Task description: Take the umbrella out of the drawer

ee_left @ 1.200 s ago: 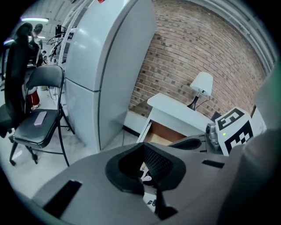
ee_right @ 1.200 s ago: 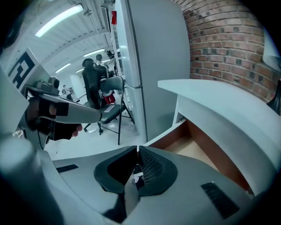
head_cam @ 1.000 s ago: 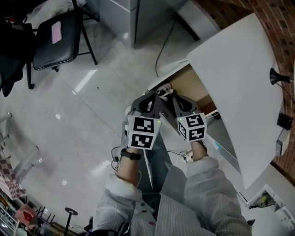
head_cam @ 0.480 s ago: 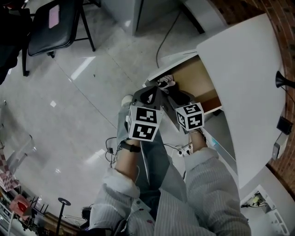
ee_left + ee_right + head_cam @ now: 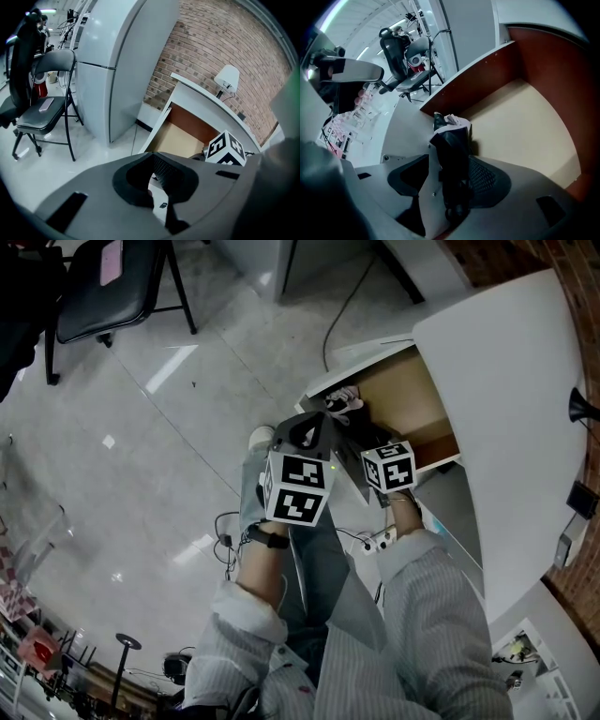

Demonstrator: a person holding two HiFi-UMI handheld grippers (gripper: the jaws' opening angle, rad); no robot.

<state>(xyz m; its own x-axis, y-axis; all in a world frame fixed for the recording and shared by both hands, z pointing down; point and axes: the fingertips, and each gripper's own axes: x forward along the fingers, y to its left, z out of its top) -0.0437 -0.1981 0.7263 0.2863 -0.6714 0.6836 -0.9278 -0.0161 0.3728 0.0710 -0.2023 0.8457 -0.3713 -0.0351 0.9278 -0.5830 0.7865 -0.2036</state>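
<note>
Open drawer (image 5: 520, 126) under the white table (image 5: 506, 381), folded dark umbrella (image 5: 451, 140) inside it against the white wall, right tool (image 5: 450, 164) pointing down, jaws just opened wide on either side of the umbrella, not pressing it, left tool (image 5: 157, 183) closed on the drawer's white edge.

The person wears a pale, finely striped shirt with loose sleeves (image 5: 427, 606) and a black watch (image 5: 270, 538) on the left wrist. The left gripper (image 5: 317, 421) and right gripper (image 5: 356, 430) are grey; behind their black mesh-faced fingers (image 5: 171, 174) each carries a white cube (image 5: 298, 488) with black square markers.
</note>
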